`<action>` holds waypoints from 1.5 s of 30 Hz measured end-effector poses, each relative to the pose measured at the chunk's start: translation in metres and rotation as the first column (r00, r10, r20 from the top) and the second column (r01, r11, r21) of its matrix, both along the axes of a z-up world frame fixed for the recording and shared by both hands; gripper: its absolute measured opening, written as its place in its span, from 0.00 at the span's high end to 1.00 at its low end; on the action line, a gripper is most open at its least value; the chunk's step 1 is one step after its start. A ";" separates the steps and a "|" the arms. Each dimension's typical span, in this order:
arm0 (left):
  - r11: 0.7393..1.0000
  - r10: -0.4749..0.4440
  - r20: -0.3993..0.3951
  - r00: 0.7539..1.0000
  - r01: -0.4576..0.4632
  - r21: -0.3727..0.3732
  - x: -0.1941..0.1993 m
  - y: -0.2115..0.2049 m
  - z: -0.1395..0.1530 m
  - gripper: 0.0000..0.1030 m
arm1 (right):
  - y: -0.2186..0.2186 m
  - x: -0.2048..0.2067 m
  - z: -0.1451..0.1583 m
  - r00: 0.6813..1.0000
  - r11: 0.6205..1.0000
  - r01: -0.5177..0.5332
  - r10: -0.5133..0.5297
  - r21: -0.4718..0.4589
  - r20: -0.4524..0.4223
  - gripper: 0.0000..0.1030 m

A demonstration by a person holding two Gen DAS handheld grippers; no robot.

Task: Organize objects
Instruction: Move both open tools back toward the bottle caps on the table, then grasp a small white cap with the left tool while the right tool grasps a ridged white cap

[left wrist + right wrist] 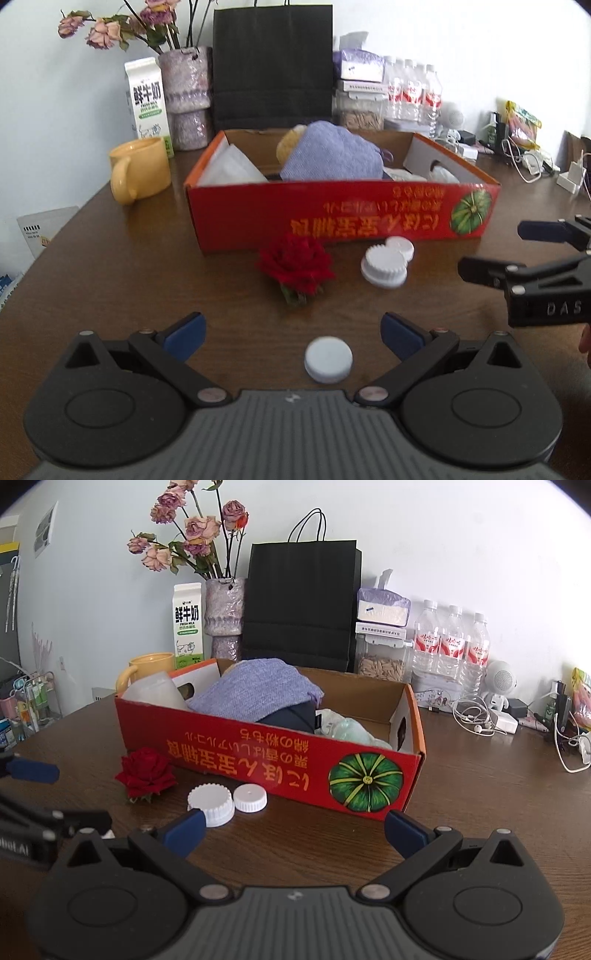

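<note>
The left gripper [291,332] hovered low over the brown bench [129,266] with its blue fingers [186,336] spread wide and holding nothing, a small white cap [328,360] lying on the wood between them. Farther off, a red rose [295,266] and two more white caps [386,264] lay just in front of the red box [343,218], which held a purple cloth [332,153]. The right gripper [293,830] was also released and empty, near the box's right end.

Black bag [303,602], milk carton [188,622], bottles [450,642].
</note>
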State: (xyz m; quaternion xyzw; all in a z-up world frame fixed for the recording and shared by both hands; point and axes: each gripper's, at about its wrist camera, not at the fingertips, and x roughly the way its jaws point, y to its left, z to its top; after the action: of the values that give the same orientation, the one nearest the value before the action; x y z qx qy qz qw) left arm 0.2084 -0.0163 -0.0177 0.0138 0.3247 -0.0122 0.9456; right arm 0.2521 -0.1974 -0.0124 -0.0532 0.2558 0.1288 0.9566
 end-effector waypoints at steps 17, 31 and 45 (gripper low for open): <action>0.998 -0.018 0.013 1.000 0.018 -0.052 -0.008 0.002 -0.003 0.72 | 0.002 -0.001 -0.007 1.000 1.000 -0.008 0.008 0.003 -0.027 0.00; 0.997 0.034 0.070 0.997 -0.029 -0.066 -0.006 0.023 0.012 0.72 | 0.045 0.012 -0.005 0.990 0.991 -0.132 0.131 -0.008 -0.052 0.33; 0.995 0.053 0.081 0.995 -0.047 -0.085 -0.005 0.033 0.013 0.72 | 0.075 0.041 -0.012 0.984 0.985 -0.165 0.161 -0.053 -0.080 0.65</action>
State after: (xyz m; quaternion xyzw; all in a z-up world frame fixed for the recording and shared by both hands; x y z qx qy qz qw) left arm 0.2035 0.0170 -0.0045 -0.0333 0.2847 -0.0015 0.9581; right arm 0.2926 -0.1222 -0.0248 -0.0974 0.2901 0.2010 0.9306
